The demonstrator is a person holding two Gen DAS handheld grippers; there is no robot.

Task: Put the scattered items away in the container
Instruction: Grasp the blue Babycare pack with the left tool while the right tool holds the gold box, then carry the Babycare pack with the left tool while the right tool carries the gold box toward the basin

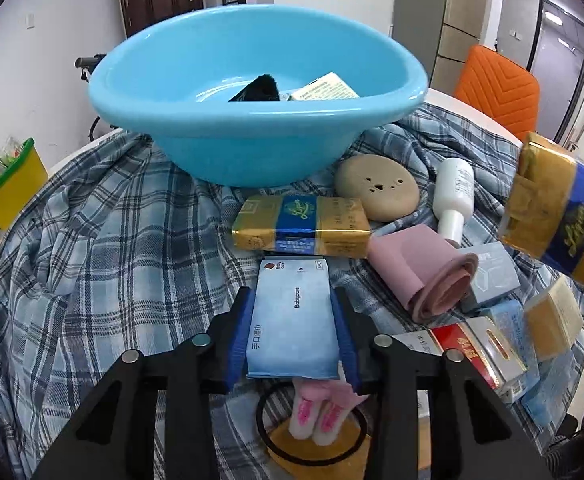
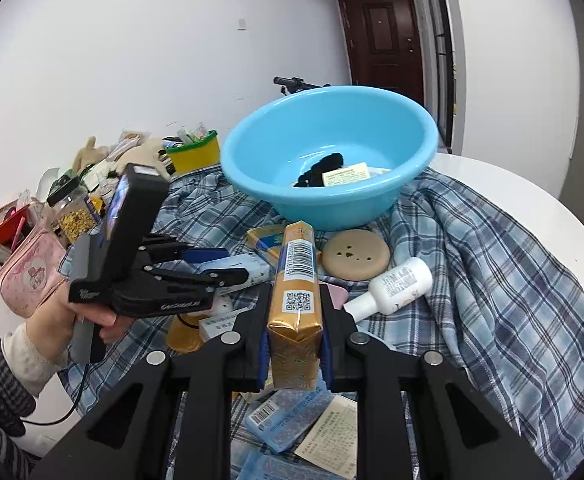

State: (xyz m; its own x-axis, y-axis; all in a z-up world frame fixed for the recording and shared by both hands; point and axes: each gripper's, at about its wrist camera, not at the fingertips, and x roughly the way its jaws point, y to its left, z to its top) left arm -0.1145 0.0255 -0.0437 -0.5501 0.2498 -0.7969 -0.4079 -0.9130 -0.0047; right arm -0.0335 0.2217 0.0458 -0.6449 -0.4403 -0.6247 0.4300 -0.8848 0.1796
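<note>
A light blue basin (image 1: 252,136) stands at the back of the plaid cloth; it also shows in the right wrist view (image 2: 332,200). Inside lie a black item (image 1: 258,90) and a cream packet (image 1: 326,87). My left gripper (image 1: 294,304) is shut on a pale blue wet-wipes pack (image 1: 292,320), held above the cloth in front of the basin. My right gripper (image 2: 295,304) is shut on a gold and blue pack (image 2: 296,280), raised in front of the basin. That pack shows at the right edge of the left wrist view (image 1: 556,208). The left gripper shows from the side (image 2: 228,270).
On the cloth (image 1: 92,240) lie a second gold pack (image 1: 300,222), a tan round disc (image 1: 376,188), a white bottle (image 1: 454,196), a pink roll (image 1: 424,276), small boxes (image 1: 488,276), a red carton (image 1: 468,352). A yellow bin (image 2: 194,154) and a pink pouch (image 2: 32,268) stand left.
</note>
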